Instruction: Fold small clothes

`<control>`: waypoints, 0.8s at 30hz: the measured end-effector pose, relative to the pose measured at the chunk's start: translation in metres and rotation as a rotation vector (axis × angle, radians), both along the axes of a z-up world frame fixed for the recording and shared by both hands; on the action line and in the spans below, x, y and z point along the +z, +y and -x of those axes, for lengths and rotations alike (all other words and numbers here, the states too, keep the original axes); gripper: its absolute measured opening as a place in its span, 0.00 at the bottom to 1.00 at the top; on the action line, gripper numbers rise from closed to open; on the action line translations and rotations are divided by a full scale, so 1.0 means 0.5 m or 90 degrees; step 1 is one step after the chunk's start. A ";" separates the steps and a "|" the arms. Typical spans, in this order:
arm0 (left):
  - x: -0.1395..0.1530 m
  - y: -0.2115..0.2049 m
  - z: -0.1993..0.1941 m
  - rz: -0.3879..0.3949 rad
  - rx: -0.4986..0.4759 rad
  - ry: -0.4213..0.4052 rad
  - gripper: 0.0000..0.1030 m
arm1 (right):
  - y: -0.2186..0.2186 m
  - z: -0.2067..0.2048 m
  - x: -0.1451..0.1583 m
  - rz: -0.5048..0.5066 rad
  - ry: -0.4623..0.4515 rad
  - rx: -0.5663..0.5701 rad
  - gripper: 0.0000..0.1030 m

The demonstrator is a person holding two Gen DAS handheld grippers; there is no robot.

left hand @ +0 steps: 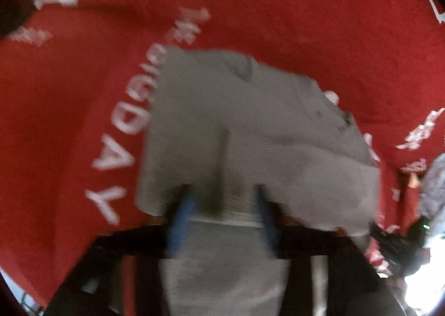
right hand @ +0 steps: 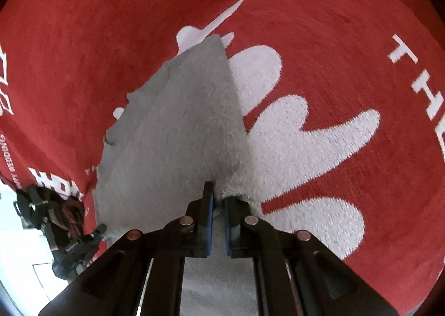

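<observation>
A small grey garment (left hand: 250, 126) lies on a red cloth with white lettering (left hand: 69, 93). In the left wrist view my left gripper (left hand: 222, 204) has its blue fingers (left hand: 183, 213) spread apart, with the garment's near edge draped over and between them; the view is blurred. In the right wrist view the same grey garment (right hand: 172, 121) stretches away from my right gripper (right hand: 218, 199), whose blue pads (right hand: 210, 221) are shut on the garment's near edge. The left gripper also shows in the right wrist view (right hand: 94, 232) at the garment's lower left corner.
The red cloth (right hand: 333, 37) with large white print covers the whole work surface in both views. A pale floor (right hand: 19, 246) shows past the cloth's edge at the lower left of the right wrist view. A grey bundle (left hand: 434, 185) sits at the right edge of the left wrist view.
</observation>
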State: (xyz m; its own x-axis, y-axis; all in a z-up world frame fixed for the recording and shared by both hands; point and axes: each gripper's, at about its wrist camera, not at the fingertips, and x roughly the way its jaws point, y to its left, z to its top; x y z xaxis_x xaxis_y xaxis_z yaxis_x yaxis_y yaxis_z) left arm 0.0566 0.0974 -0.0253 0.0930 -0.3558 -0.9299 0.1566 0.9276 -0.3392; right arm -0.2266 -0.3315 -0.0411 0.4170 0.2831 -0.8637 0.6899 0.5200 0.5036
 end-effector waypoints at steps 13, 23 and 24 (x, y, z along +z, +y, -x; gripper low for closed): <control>0.012 -0.080 -0.012 -0.063 -0.079 -0.037 0.65 | -0.068 -0.038 0.006 0.026 0.009 0.014 0.48; -0.013 -0.117 0.005 -0.152 -0.119 -0.070 0.65 | -0.051 -0.099 0.015 0.130 0.057 0.136 0.08; -0.016 -0.118 0.007 -0.165 -0.128 -0.078 0.65 | -0.053 -0.096 0.003 0.134 0.068 0.134 0.08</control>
State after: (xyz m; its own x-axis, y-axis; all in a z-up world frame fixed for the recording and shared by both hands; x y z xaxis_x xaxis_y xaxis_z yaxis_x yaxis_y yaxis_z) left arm 0.0531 0.0386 -0.0333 0.1622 -0.1317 -0.9779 0.3696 0.9270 -0.0635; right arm -0.1786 -0.3583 -0.0395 0.2722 0.1638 -0.9482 0.5996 0.7418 0.3002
